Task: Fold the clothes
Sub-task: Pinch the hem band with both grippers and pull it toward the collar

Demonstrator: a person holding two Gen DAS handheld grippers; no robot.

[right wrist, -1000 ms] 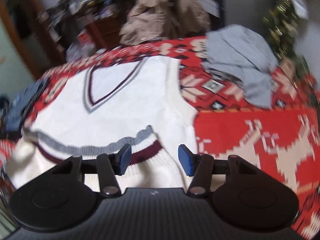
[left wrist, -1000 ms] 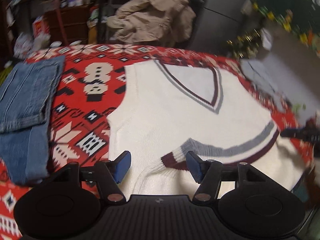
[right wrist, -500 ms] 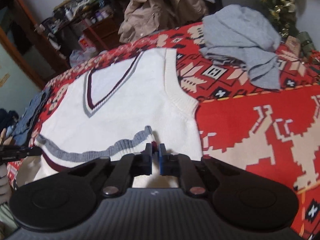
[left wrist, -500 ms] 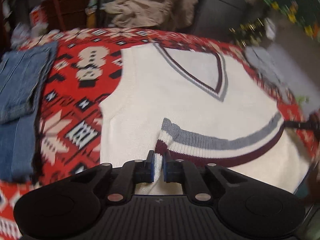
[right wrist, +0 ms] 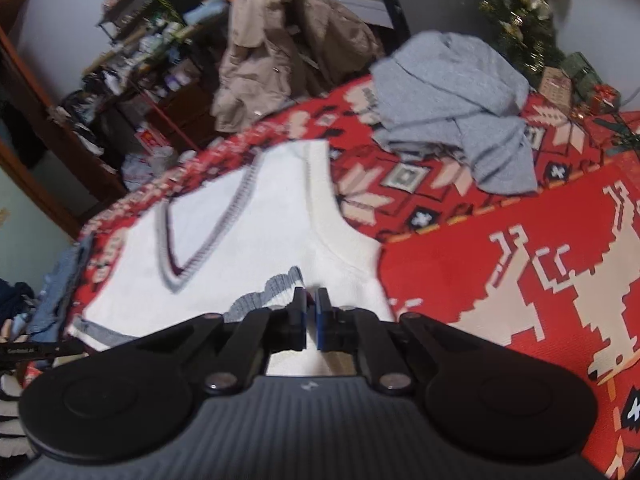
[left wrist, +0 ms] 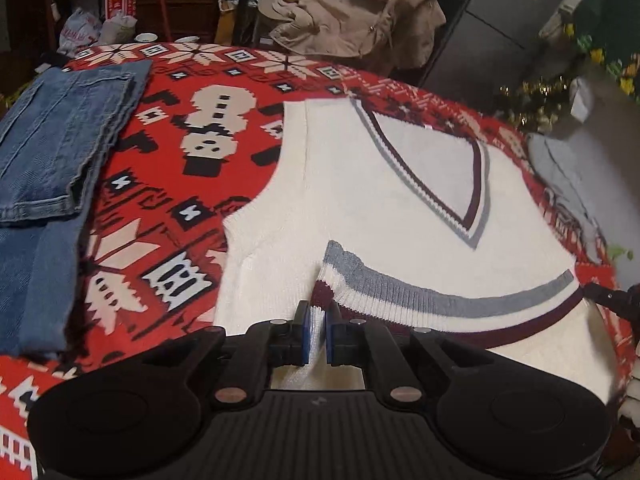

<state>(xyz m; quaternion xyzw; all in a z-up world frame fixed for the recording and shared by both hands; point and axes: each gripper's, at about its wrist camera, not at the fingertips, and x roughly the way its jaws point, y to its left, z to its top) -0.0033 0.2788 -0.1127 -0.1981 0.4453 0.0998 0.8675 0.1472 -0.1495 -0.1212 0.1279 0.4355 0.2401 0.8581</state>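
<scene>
A red blanket [left wrist: 168,208] with cream and black snowflake and figure patterns covers the surface, and its near right part shows a large cream reindeer shape [right wrist: 560,300]. Beyond the far edge, a tan jacket [left wrist: 352,8] is draped over dark furniture, with cluttered wooden shelves [right wrist: 132,52] to the left and white plastic bags [left wrist: 96,28] on the floor. At the far right stands a Christmas tree with gold ornaments [right wrist: 520,12], with small wrapped boxes [right wrist: 576,76] beside it.
</scene>
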